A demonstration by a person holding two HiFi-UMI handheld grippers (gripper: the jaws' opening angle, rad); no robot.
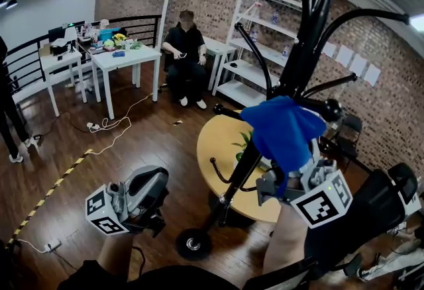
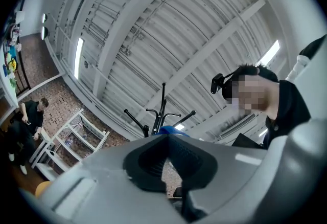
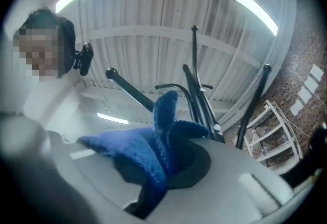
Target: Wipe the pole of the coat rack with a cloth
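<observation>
Your right claw (image 3: 162,169) grips the blue cloth (image 1: 281,128) at the coat rack pole (image 1: 308,44); your left claw (image 2: 164,160) is closed, empty. Next, likely: press and slide along it.

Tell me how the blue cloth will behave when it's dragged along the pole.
Probably floppy: the cloth droops in folds around the right claw pinching it. Likely light, since that one pinch holds it all up. Its fuzzy pile may drag on the pole rather than slide freely.
</observation>
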